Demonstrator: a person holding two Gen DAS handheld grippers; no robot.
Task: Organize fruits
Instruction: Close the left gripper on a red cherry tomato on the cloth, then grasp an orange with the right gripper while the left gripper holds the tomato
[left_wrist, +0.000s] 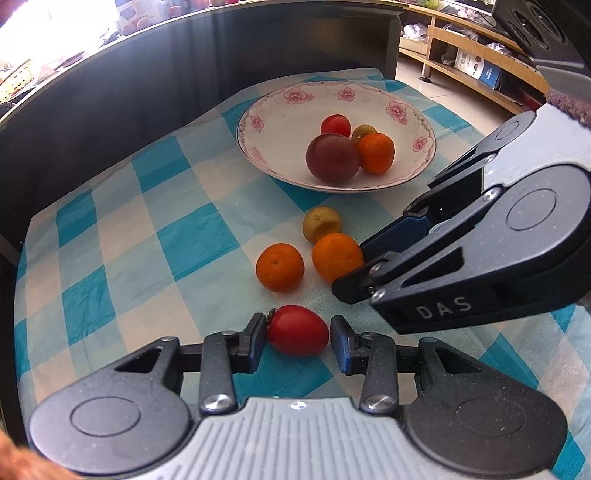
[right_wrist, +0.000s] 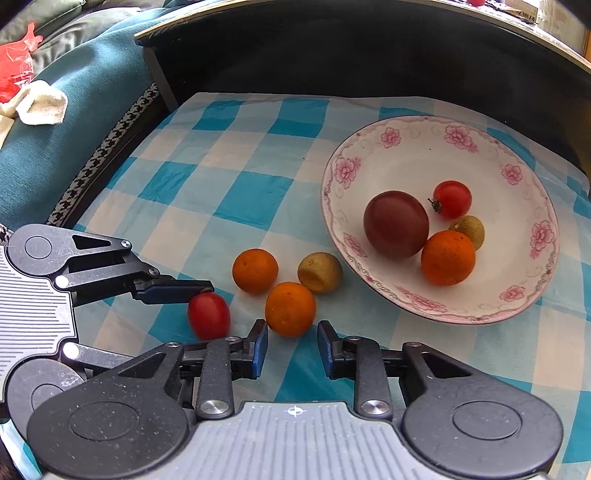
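Observation:
A white flowered bowl holds a dark plum, a red tomato, an orange and a small green fruit. On the checked cloth lie a red tomato, two oranges and a greenish fruit. My left gripper is open with the red tomato between its fingers, not clamped. My right gripper is open, its fingers either side of the near orange.
A dark raised wall borders the cloth at the back. A teal cushion with a white rag lies to the left in the right wrist view. Wooden shelves stand beyond the table on the right.

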